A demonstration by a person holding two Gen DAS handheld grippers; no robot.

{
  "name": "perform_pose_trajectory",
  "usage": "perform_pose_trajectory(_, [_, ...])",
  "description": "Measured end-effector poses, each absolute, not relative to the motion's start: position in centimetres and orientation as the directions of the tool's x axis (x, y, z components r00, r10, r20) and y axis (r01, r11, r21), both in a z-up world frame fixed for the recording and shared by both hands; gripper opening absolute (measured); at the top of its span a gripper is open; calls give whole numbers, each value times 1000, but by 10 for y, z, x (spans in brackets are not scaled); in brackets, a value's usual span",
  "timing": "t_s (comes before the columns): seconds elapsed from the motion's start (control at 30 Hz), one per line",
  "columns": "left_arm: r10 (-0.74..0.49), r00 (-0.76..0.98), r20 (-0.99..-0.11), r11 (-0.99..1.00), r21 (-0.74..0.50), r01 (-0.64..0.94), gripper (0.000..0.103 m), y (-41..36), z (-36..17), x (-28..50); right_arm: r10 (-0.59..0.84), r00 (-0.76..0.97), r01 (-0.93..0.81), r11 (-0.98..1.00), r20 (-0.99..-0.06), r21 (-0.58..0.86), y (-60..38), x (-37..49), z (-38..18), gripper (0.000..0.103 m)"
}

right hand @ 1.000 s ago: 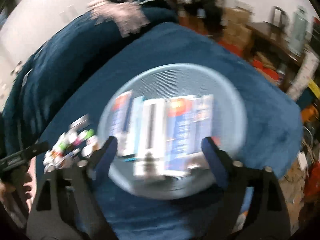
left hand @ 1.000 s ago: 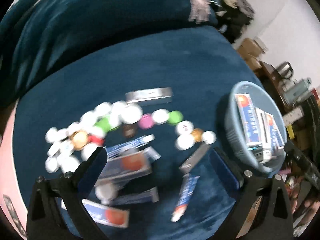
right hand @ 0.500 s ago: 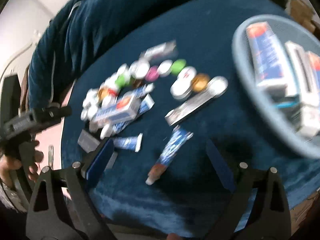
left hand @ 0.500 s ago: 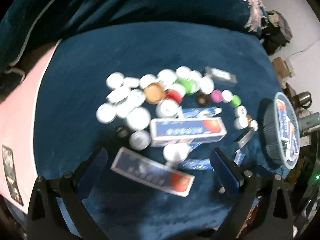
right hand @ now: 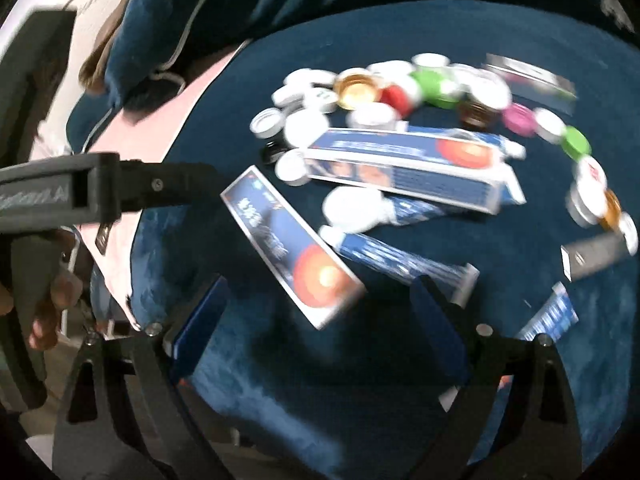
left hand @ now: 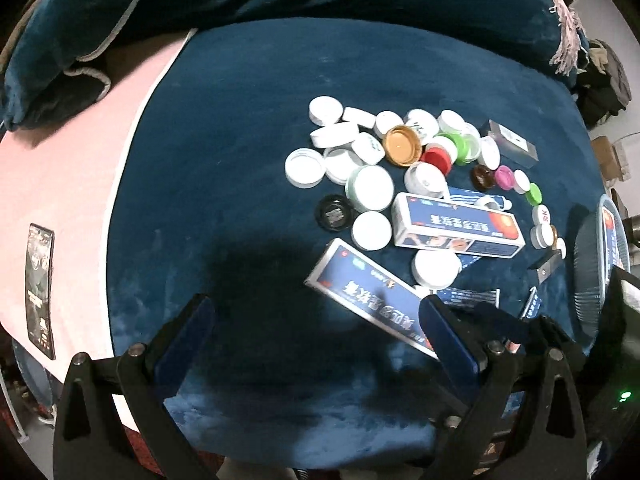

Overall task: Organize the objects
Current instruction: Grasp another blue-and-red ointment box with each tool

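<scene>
Both grippers have swung from the basket (left hand: pixel 588 276) to the clutter. Left gripper (left hand: pixel 316 336) stands wide, empty, over bare blue cloth (left hand: pixel 240 120); the nearest box (right hand: pixel 288 236) lies at its two o'clock. Right gripper (right hand: pixel 320 320), wide and empty, has that box at twelve. Best to straddle its narrow sides squarely before closing.

Black plastic frames on both tools. Left gripper (left hand: pixel 316 332): two dark blue padded fingers (left hand: pixel 182 340), round silver screws at the joints, triangular cut-outs in the arms. Right gripper (right hand: pixel 316 316): same blue pads, same silver screws. Pale lettering along the left tool's black body, bare fingers (right hand: pixel 48 300) wrapped round its handle.
</scene>
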State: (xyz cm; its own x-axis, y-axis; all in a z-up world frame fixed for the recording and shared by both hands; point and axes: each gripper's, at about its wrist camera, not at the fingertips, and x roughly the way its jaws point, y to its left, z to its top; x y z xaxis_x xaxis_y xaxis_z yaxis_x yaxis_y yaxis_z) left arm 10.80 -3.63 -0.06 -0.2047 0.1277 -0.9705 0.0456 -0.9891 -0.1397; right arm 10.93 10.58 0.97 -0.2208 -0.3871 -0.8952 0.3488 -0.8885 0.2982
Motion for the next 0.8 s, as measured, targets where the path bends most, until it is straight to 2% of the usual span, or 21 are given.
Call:
perform_pose_trajectory(0.07, [120,-205,-971,-990,-134,52,102,-39,-1,108,-401,-181,369,-874,-898,316,97,109,1,93])
perform_pose_trajectory(0.17, [125,-212,-969,-989,-139,56,102,-42,0,107,-546,-65,428,-771,-835,471,88,117,-3,91])
perform_pose_trajectory(0.3, [125,-208,-970,-988,-141,62,102,-44,-1,107,-589,-68,428,-746,-805,510,96,120,2,91])
perform_pose_trajectory(0.5, [121,-204,-972,-988,-138,68,102,-44,-2,108,-553,-164,378,-800,-817,466,124,111,16,92])
perform_pose_trajectory(0.63, [135,-184,-974,-976,-163,143,102,-44,-13,112,-484,-248,364,-850,-839,382,141,97,29,92])
perform_pose_trajectory(0.7, [181,-156,-971,-959,-209,192,102,-39,-26,118,-437,-282,361,-873,-854,327,146,85,33,92])
perform_pose_trajectory(0.8, [199,-100,-975,-958,-215,190,101,-26,-47,120,-366,-311,385,-892,-877,235,144,66,33,91])
